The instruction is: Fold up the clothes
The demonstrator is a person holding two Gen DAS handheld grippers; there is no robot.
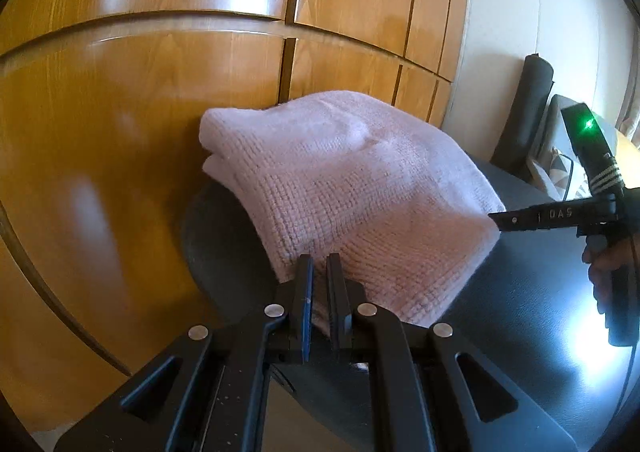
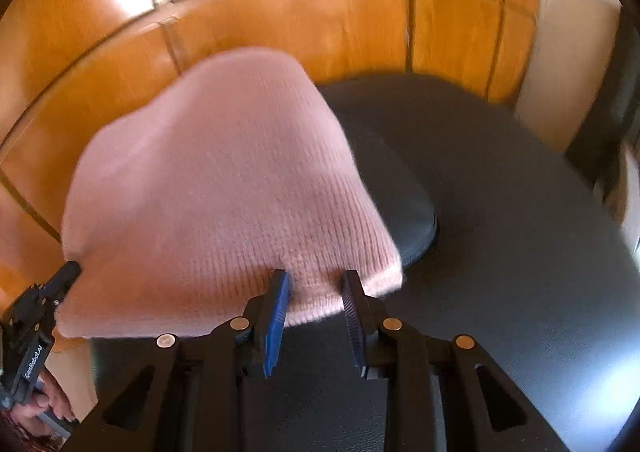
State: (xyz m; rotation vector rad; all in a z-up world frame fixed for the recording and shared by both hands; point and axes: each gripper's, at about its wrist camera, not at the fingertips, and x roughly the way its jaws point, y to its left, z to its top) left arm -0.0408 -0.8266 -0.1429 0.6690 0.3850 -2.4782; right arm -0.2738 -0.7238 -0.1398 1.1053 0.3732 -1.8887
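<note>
The pink knit [image 1: 348, 188] is soft, light and floppy, best taken by its corners. The left hand-held gripper [image 1: 320, 272] pinches one near corner; the right hand-held gripper [image 2: 316, 284], blurred, seems half-closed around the hem, perhaps not yet gripping.

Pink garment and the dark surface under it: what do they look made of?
Pink garment: soft knit, probably wool or acrylic; a gridded stitch texture and fuzzy edges show. Dark surface: smooth, slightly grained, possibly leather or vinyl; it gives a bright glare.
</note>
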